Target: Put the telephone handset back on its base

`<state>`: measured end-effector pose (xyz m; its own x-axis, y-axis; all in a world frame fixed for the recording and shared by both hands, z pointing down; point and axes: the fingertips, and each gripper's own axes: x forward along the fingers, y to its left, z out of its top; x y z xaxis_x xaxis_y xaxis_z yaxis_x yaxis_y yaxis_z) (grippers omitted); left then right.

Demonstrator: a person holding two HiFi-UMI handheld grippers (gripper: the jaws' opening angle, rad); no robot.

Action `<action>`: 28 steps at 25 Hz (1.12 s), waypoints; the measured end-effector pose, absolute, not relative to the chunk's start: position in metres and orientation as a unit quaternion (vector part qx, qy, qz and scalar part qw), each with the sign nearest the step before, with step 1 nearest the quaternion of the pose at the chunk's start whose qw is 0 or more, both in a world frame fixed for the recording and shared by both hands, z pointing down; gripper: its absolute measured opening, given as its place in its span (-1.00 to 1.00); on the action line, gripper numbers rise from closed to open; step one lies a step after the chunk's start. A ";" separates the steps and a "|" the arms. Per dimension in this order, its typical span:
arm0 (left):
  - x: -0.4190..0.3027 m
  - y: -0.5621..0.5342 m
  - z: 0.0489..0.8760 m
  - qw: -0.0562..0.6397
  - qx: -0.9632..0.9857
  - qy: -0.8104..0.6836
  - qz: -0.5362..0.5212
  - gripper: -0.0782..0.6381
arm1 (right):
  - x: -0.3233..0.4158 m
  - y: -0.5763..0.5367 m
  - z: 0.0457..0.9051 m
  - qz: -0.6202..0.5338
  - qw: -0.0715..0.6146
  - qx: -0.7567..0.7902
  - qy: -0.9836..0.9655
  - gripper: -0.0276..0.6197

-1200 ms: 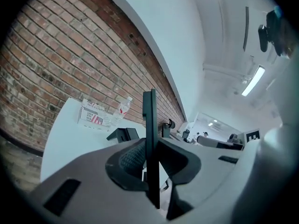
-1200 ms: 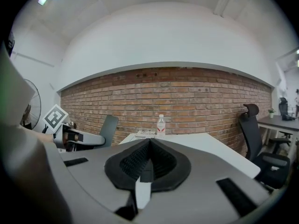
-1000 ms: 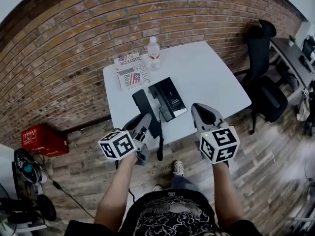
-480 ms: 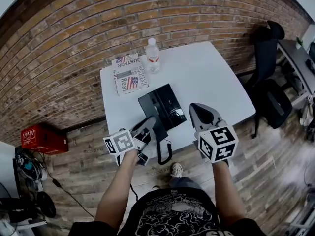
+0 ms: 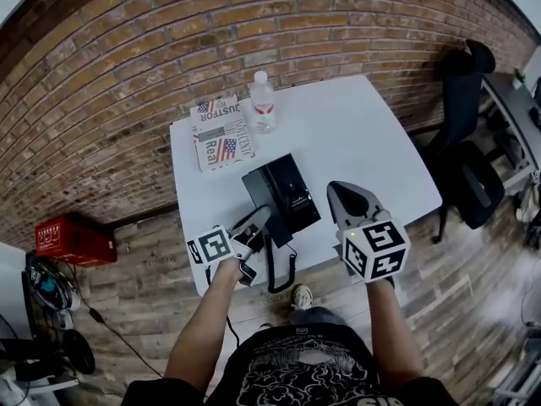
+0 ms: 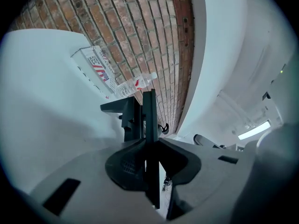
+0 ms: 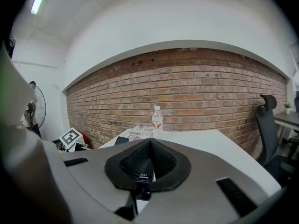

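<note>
The black telephone base (image 5: 297, 194) sits near the front edge of the white table (image 5: 363, 134). The black handset (image 5: 259, 193) lies along the base's left side; I cannot tell whether it is fully seated. My left gripper (image 5: 259, 221) is shut on the handset's near end. In the left gripper view the handset (image 6: 149, 120) stands edge-on between the shut jaws, with the base (image 6: 119, 108) just beyond. The coiled cord (image 5: 281, 273) hangs over the table's front edge. My right gripper (image 5: 348, 200) hovers right of the base, shut and holding nothing.
A water bottle (image 5: 264, 101) and a folded newspaper (image 5: 218, 134) lie at the table's back left, against the brick wall. A black office chair (image 5: 465, 142) stands to the right. A red crate (image 5: 74, 239) sits on the floor at left.
My left gripper has carried the handset to the right, from beside the base onto its left side. The right gripper has barely moved.
</note>
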<state>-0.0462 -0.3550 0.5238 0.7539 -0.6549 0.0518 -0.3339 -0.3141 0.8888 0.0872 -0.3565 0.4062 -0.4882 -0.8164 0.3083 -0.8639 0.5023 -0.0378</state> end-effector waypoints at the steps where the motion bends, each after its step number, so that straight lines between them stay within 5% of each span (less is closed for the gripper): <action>1: -0.046 -0.357 0.526 0.498 0.792 -0.312 -0.164 -0.56 | 0.088 -0.358 0.407 0.095 0.127 0.490 -0.857 -0.91; 28: -0.031 -0.381 0.544 0.508 0.797 -0.292 -0.149 -0.56 | 0.087 -0.384 0.425 0.107 0.145 0.476 -0.860 -0.91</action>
